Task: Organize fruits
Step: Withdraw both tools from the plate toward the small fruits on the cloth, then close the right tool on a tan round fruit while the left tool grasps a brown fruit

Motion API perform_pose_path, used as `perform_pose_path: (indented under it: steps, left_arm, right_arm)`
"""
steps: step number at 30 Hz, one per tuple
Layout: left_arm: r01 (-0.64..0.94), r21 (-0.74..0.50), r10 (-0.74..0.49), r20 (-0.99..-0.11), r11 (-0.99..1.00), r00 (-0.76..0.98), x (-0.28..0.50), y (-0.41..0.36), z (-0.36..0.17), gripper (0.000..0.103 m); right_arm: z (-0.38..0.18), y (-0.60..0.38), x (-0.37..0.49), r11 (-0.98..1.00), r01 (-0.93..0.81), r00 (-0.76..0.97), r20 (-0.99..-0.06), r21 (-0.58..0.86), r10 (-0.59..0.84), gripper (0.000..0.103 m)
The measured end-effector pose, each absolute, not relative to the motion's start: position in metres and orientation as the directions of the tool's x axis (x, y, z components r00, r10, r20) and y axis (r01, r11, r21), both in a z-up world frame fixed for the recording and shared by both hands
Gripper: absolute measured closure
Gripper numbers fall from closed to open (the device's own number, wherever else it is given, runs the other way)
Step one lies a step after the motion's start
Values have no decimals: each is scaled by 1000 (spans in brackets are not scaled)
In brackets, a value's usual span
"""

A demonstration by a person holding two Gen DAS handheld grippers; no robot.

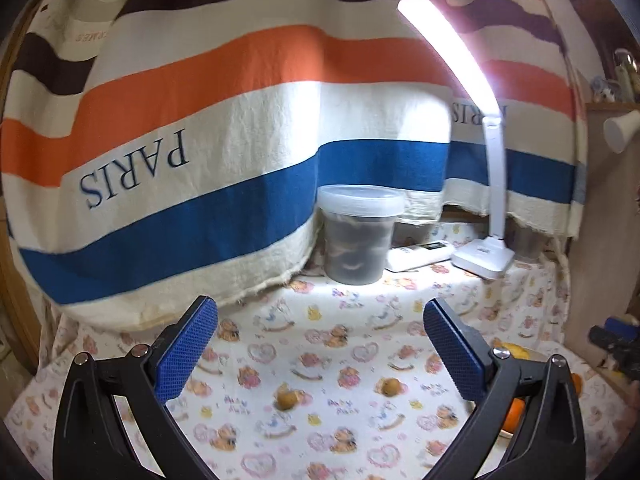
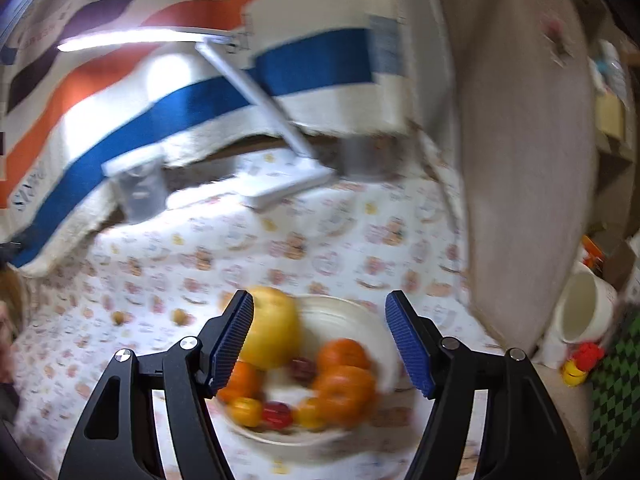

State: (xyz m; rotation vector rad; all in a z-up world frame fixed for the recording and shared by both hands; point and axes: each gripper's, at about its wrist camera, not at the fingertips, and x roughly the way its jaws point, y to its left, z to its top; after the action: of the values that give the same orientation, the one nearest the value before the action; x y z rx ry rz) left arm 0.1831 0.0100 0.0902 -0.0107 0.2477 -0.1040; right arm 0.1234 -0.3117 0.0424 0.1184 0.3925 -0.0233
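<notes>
A white bowl sits on the patterned tablecloth, holding a big yellow fruit, oranges and several small red and yellow fruits. My right gripper hovers over the bowl, open, with nothing pressed between its blue pads. Two small brown fruits lie loose on the cloth, just ahead of my left gripper, which is open and empty. They also show as small brown fruits left of the bowl. An orange peeks from behind the left gripper's right finger.
A lidded plastic tub, a remote control and a lit white desk lamp stand at the back against a striped hanging cloth. A wooden panel bounds the right side, with a white cup beyond it.
</notes>
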Motion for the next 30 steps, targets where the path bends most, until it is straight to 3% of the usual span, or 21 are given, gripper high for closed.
perform_pose_path:
  steps: [3, 9, 14, 23, 27, 30]
  left_arm:
    - [122, -37, -128, -290, 992, 949, 209, 16, 85, 1]
    - [79, -12, -79, -300, 997, 951, 239, 23, 70, 1]
    - [49, -43, -61, -349, 998, 935, 253, 41, 47, 1]
    - [29, -152, -96, -453, 988, 886, 274, 68, 16, 1]
    - [23, -95, -68, -499, 995, 864, 278, 59, 4, 9]
    - [27, -49, -50, -541, 998, 840, 283, 50, -7, 16]
  right_arm:
    - [59, -273, 137, 997, -2, 929, -369, 80, 31, 33]
    - [68, -207, 186, 995, -58, 920, -382, 77, 83, 33]
    - [66, -186, 235, 996, 6, 928, -372, 85, 26, 33]
    - [26, -163, 282, 996, -23, 895, -441, 90, 61, 33]
    - [-1, -160, 299, 992, -40, 852, -514, 122, 98, 33]
    - [-12, -152, 304, 994, -84, 831, -545, 69, 108, 33]
